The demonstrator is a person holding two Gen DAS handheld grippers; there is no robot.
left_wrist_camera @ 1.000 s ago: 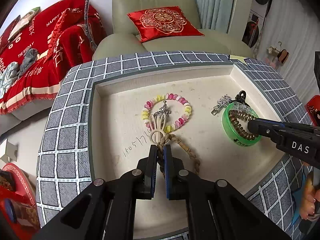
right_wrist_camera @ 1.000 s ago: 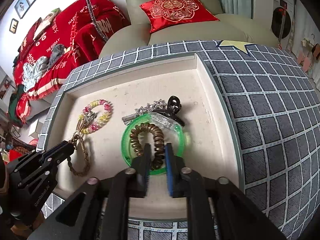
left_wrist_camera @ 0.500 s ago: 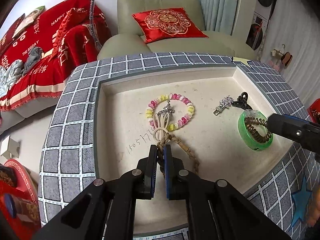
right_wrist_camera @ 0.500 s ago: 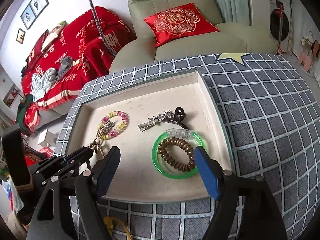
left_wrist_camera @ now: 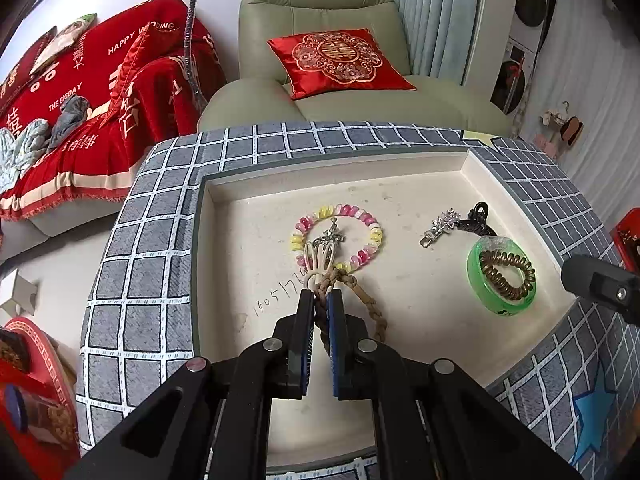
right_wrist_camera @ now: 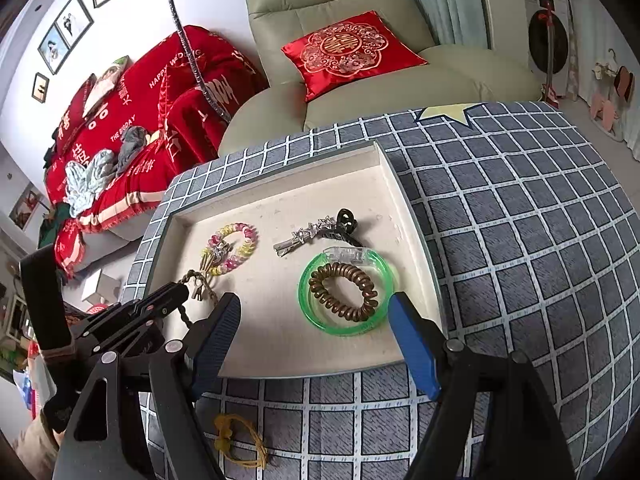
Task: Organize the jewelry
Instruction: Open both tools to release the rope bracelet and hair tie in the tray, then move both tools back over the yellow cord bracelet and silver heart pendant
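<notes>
Between left gripper (left_wrist_camera: 320,304) pads: braided cord (left_wrist_camera: 370,306) clamped | right gripper (right_wrist_camera: 314,322) wide, above green bangle (right_wrist_camera: 345,294)

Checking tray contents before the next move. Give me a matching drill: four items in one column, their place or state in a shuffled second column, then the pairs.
Items:
1. brown coil hair tie
2. braided brown cord
3. yellow string loop
4. star hair clip

Places:
A. on the checked cloth, outside the tray
B. inside the green bangle
C. pinched by the left gripper
D. beside the black claw clip

Pairs: 1-B, 2-C, 3-A, 4-D
</notes>
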